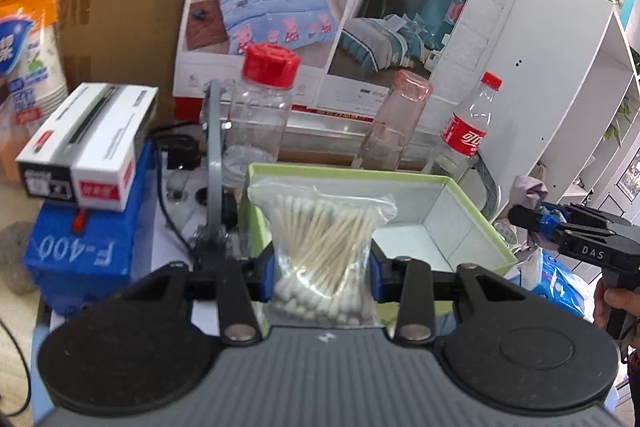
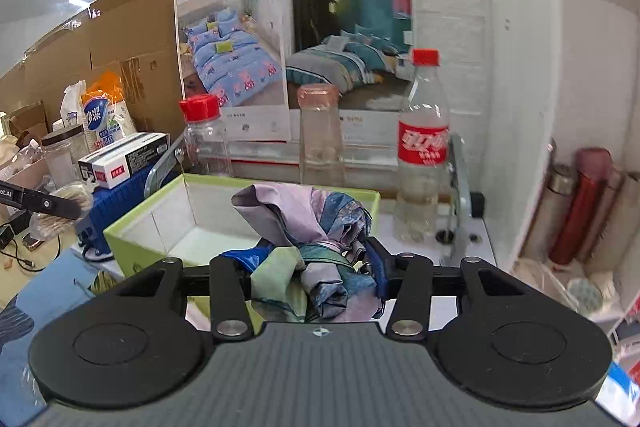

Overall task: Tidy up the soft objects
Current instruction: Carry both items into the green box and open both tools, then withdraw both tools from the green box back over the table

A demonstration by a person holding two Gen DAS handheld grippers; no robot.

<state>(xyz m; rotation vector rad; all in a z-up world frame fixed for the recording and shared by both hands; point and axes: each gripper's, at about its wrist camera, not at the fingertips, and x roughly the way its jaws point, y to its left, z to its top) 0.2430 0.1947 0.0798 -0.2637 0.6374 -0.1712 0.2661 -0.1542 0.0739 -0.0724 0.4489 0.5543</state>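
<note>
Your left gripper clamps one cotton-swab bag, your right gripper one crumpled cloth; only the right view shows three flasks.

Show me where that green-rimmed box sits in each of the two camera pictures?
Left wrist view: green-rimmed box at centre, behind the held bag of cotton swabs.
Right wrist view: box centre-left, behind the held cloth bundle.
Shared landmark: cola bottle behind the box.

Red-capped clear jar, pink-capped bottle, cola bottle along wall; bedding posters behind; black-white carton atop blue box.
</note>
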